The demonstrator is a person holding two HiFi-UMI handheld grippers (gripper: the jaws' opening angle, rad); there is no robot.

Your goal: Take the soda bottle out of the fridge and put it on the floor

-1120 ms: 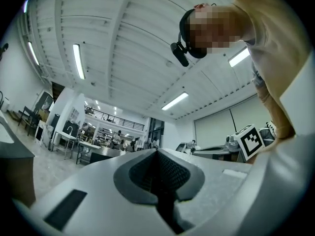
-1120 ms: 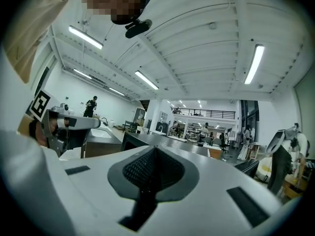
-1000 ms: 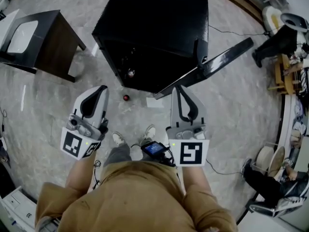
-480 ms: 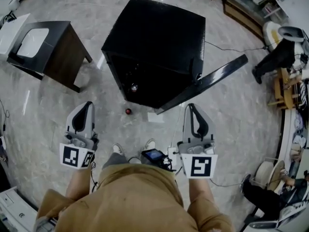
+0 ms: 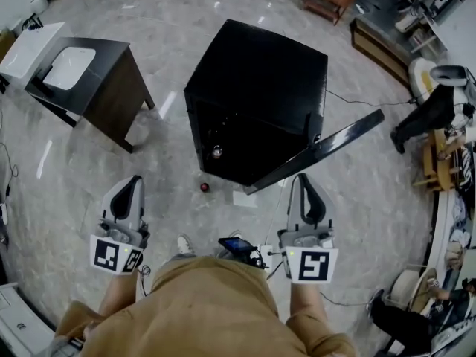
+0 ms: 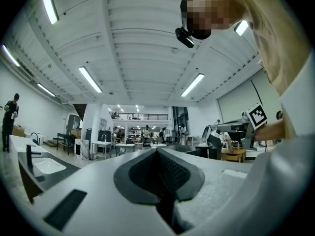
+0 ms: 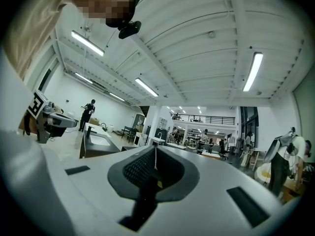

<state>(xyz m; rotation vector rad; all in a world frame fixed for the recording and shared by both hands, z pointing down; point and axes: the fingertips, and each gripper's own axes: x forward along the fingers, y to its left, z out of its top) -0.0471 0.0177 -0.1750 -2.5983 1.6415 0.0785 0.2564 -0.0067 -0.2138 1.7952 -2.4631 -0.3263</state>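
Both my tongs are pressed together, nothing in them. Left gripper (image 5: 132, 181) and right gripper (image 5: 306, 178), smooth grey shells with ribbed dark pads, hover near the boxy glossy black fridge (image 5: 260, 73), whose flat door (image 5: 327, 145) is open. Soda bottle (image 5: 204, 187), only its round red cap showing, stands on the veined marble floor (image 5: 178, 28) just in front of the fridge.

Large open-plan lab or test hall, not a home. Polished marble-look floor (image 5: 89, 177). Black fridge (image 5: 260, 80) stands free at 12 o'clock, a lone sink counter (image 5: 111, 99) at 10, and a cable (image 5: 364, 101) trails across the floor at 2. High ribbed white ceiling with strip lights (image 6: 90, 79), railed mezzanine (image 7: 204, 119), workbenches (image 6: 142, 145) and people far back.
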